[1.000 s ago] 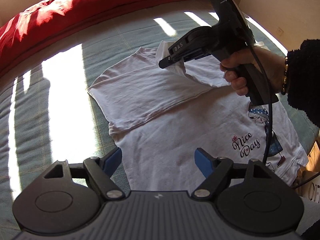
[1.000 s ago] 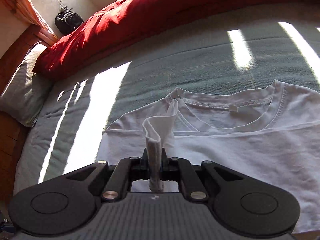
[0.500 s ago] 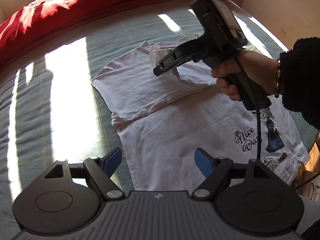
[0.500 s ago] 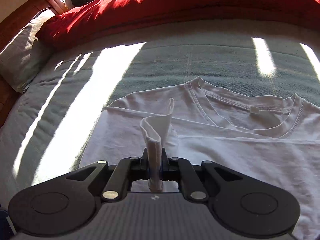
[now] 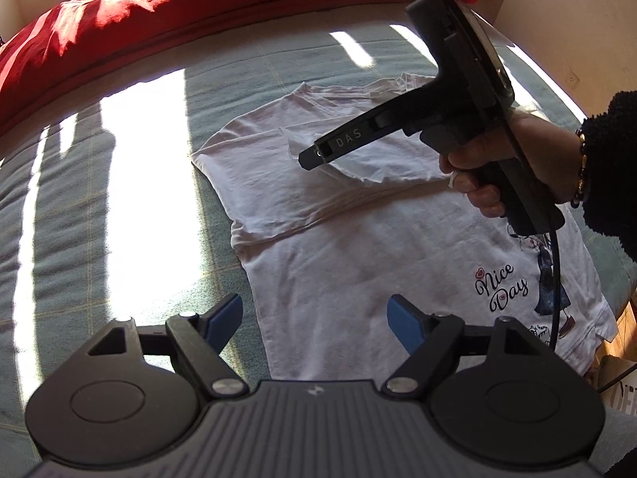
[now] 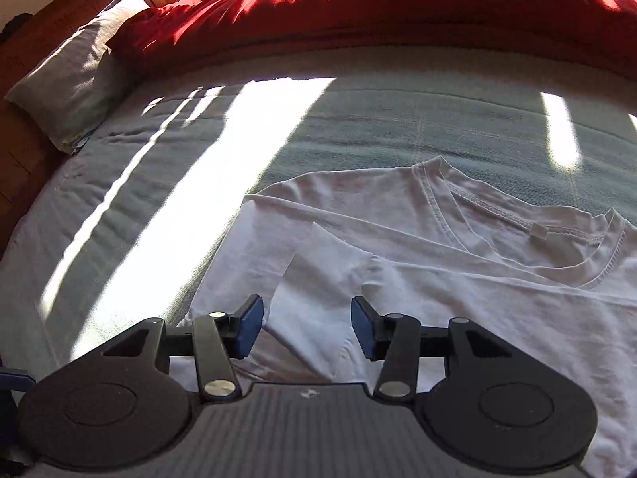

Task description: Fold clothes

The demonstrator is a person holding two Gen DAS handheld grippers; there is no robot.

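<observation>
A white T-shirt (image 5: 350, 247) with a "Nice Day" print (image 5: 501, 286) lies flat on the bed, its left side folded over the chest. The folded sleeve (image 6: 318, 275) rests on the shirt (image 6: 477, 302). Just above that sleeve hovers my right gripper (image 6: 306, 328), its jaws opening, blue pads apart and not pressing the cloth. A hand (image 5: 497, 167) holds that same right gripper (image 5: 308, 157) in the left wrist view, over the shirt's shoulder. Nearer the hem, my left gripper (image 5: 314, 318) stands wide open above the shirt with nothing between its fingers.
The grey-green bedspread (image 5: 131, 183) carries bright sun stripes. A red duvet (image 6: 378, 12) is bunched along the far side, with a grey pillow (image 6: 67, 83) at its left and a wooden headboard behind. A cable (image 5: 555, 279) hangs from the right gripper across the print.
My right gripper let go of the pinched sleeve, which now lies flat on the shirt. Its jaws have spread apart, and it shifted left. The left gripper stayed put.
</observation>
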